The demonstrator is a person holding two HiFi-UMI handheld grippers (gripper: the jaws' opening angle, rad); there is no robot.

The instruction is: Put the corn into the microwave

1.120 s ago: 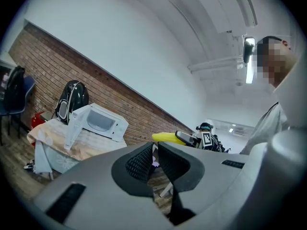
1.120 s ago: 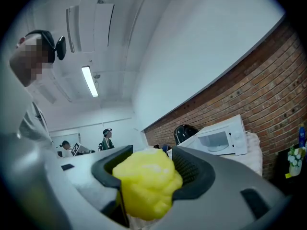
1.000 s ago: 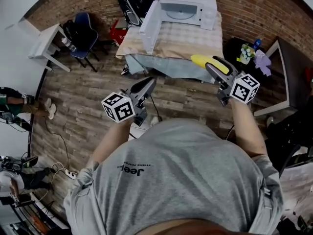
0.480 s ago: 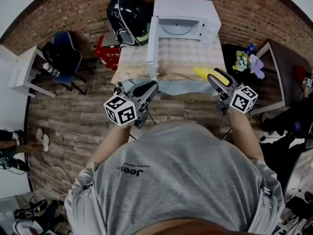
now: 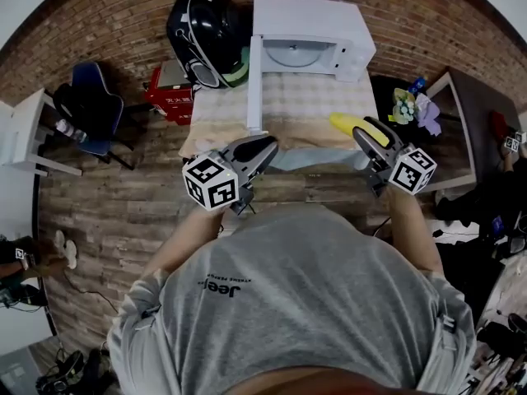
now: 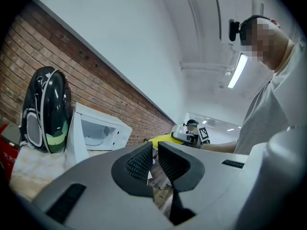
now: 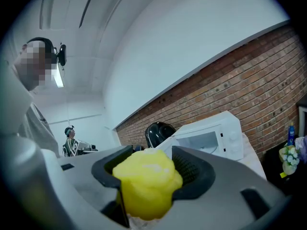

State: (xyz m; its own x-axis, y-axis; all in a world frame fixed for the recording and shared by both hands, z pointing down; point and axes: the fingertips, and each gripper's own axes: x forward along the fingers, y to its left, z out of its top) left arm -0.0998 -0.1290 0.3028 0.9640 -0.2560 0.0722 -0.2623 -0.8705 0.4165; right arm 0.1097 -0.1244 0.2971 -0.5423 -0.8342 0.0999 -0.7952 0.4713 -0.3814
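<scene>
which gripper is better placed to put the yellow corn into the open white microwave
Right. The right gripper is clamped on the yellow corn cob and faces the white microwave, door open. The left gripper holds nothing.

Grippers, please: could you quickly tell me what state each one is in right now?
Left gripper: closed, nothing between its jaws.
Right gripper: closed on the corn.
</scene>
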